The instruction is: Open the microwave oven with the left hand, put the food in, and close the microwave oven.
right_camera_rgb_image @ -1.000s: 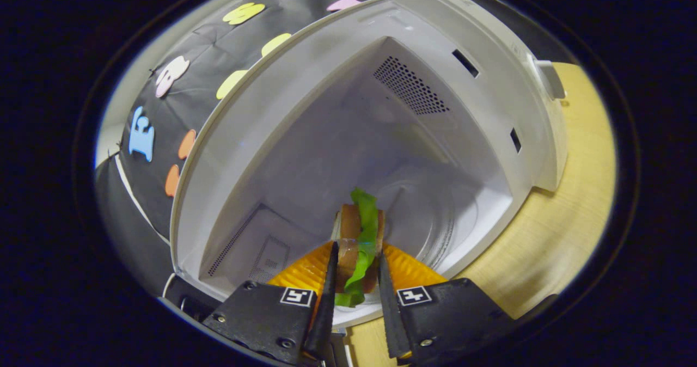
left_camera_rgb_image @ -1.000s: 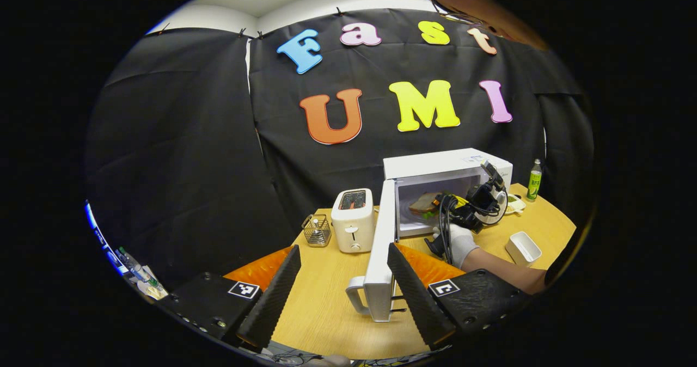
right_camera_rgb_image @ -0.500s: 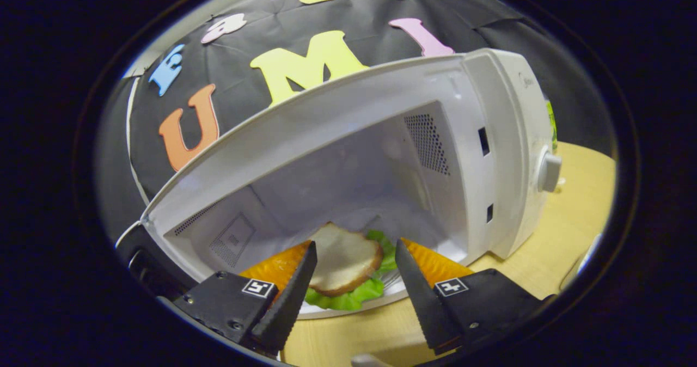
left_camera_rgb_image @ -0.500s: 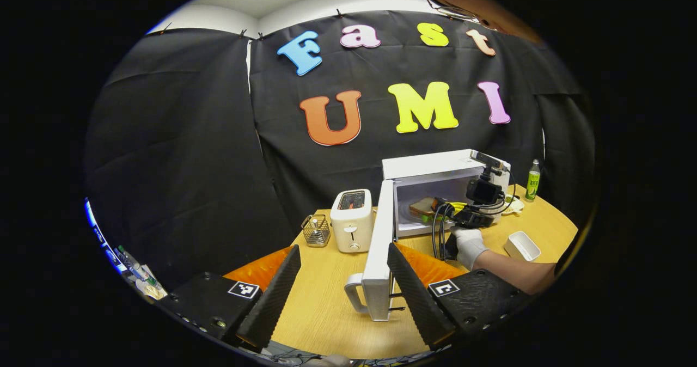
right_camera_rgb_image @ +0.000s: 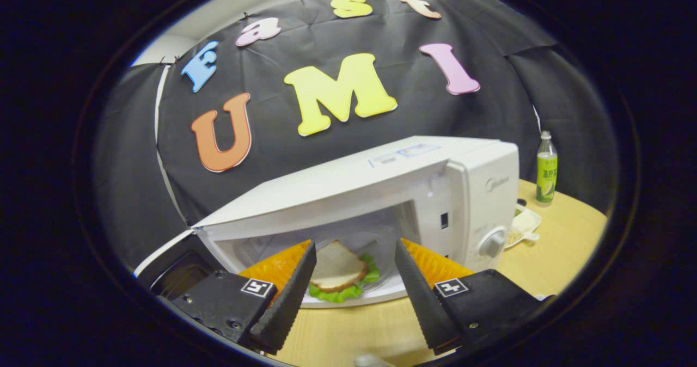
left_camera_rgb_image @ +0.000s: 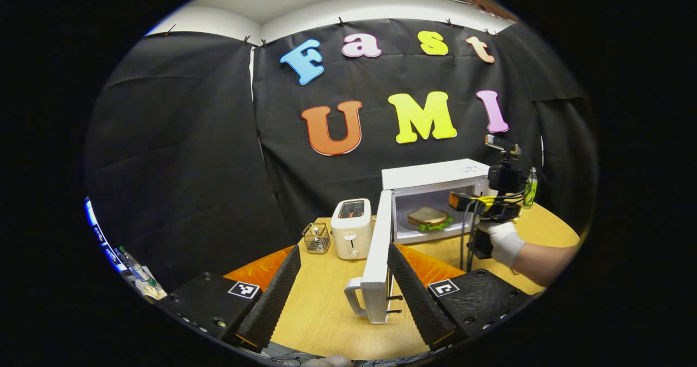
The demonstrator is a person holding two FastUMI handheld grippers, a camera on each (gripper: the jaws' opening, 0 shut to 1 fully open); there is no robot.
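Observation:
The white microwave (left_camera_rgb_image: 430, 173) (right_camera_rgb_image: 381, 193) stands at the back of the wooden table with its door (left_camera_rgb_image: 378, 255) swung wide toward me. Inside it a sandwich (left_camera_rgb_image: 429, 218) (right_camera_rgb_image: 338, 269) of bread and green lettuce lies flat on the turntable. In the right gripper view my right gripper (right_camera_rgb_image: 354, 323) is open, just outside the cavity, with the sandwich beyond its fingers. In the left gripper view that right gripper (left_camera_rgb_image: 482, 203) hangs in front of the microwave's right side, held by a gloved hand (left_camera_rgb_image: 503, 242). My left gripper (left_camera_rgb_image: 346, 318) is open, and the door's handle (left_camera_rgb_image: 356, 301) sits between its fingers untouched.
A white toaster (left_camera_rgb_image: 351, 228) and a small wire basket (left_camera_rgb_image: 316, 237) stand left of the door. A green bottle (right_camera_rgb_image: 546, 166) and a small white dish (right_camera_rgb_image: 525, 222) sit right of the microwave. The table's front edge lies just under my left gripper.
The right gripper let go of the sandwich inside the microwave, opened, levelled out and drew back up and out of the cavity. The left gripper hardly moved.

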